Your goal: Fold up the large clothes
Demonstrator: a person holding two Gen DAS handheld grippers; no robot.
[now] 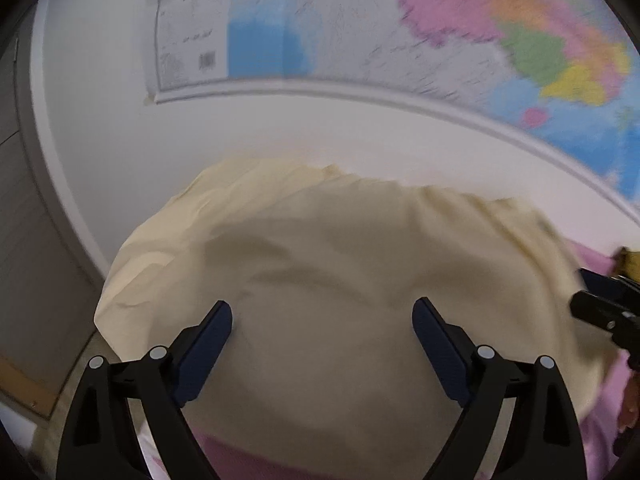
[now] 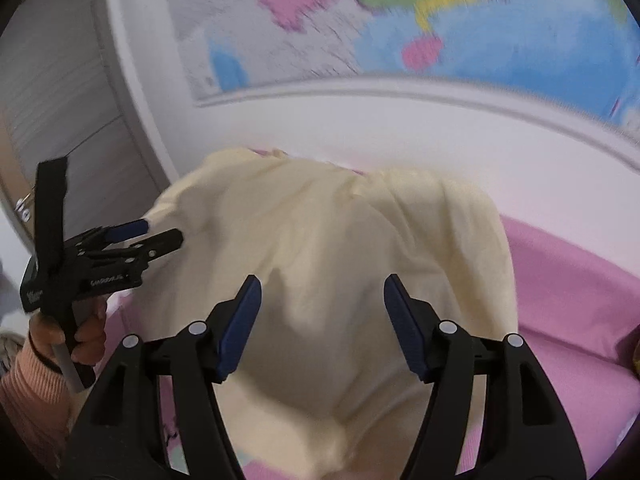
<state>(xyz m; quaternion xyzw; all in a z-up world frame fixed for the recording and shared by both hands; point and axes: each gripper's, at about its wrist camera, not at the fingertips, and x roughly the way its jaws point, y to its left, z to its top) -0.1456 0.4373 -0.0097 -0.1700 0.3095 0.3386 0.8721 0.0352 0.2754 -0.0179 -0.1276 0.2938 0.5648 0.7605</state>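
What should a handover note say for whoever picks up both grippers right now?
Left gripper: open, holding nothing, above the cream garment.
Right gripper: open, also empty, over the same garment.
Garment: lies rumpled on the pink cover, below the wall map.
Done: some layers already overlap; how many folds, I can't tell.
Left: regrasp an edge, finish folding, smooth it flat.

A large coloured map [image 1: 500, 32] hangs on the white wall [image 1: 280, 132], its lower edge curving across both views, with a barcode [image 1: 207, 60] near its left corner. A pink sheet [image 2: 568, 280] covers the bed. A grey panelled door [image 2: 52, 92] stands at the left.
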